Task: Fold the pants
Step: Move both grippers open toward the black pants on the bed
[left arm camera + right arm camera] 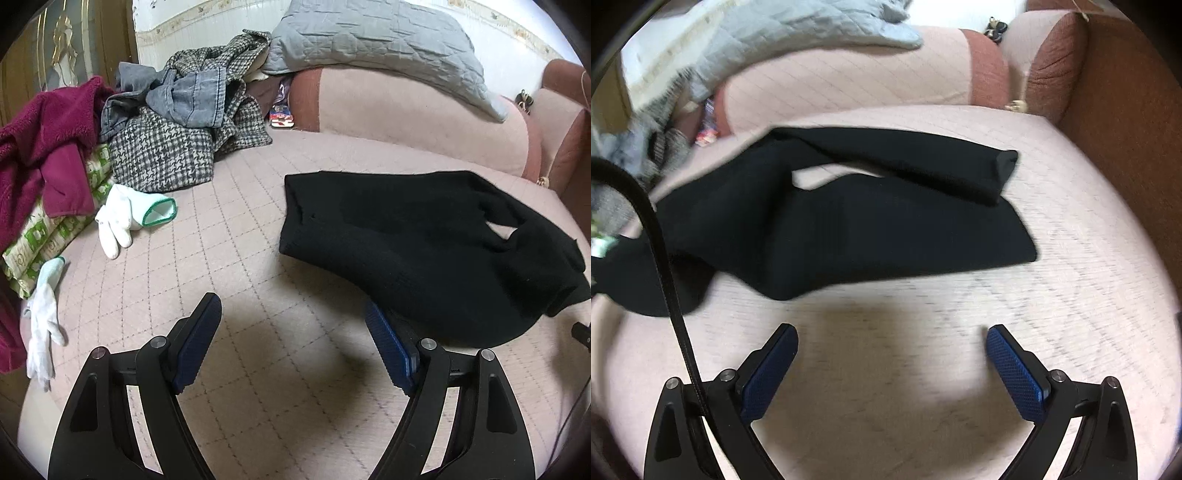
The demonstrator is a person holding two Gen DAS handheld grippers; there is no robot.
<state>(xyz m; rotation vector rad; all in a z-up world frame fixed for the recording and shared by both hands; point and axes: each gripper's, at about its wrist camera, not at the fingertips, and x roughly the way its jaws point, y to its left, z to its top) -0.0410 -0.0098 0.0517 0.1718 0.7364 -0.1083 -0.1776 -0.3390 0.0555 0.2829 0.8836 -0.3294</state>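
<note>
Both grippers hover over a pink quilted bed (229, 229), each with its two blue-padded fingers spread wide and grasping nothing. The left gripper (293, 325) has one finger (388, 350) close to the near edge of the black pants (424, 243), though whether it touches the cloth cannot be told; the other finger (199, 339) is over bare quilt. The right gripper (892, 354) is clear of the pants (849, 229), its fingers (1015, 373) above bare quilt just short of them.

There is one pair of pants, lying flat on the bed and partly folded. From the right wrist view, one leg lies across the other with a small gap of quilt showing between them; that view is blurred.

Left of the pants lie two white gloves (122, 221) (42, 328), apart from each other. Beyond them is a heap of clothes: a houndstooth coat (166, 155), a grey denim garment (184, 103) and a magenta fleece (48, 140). Behind the pants, one grey quilted pillow (376, 40) rests on a pink bolster (406, 110).
</note>
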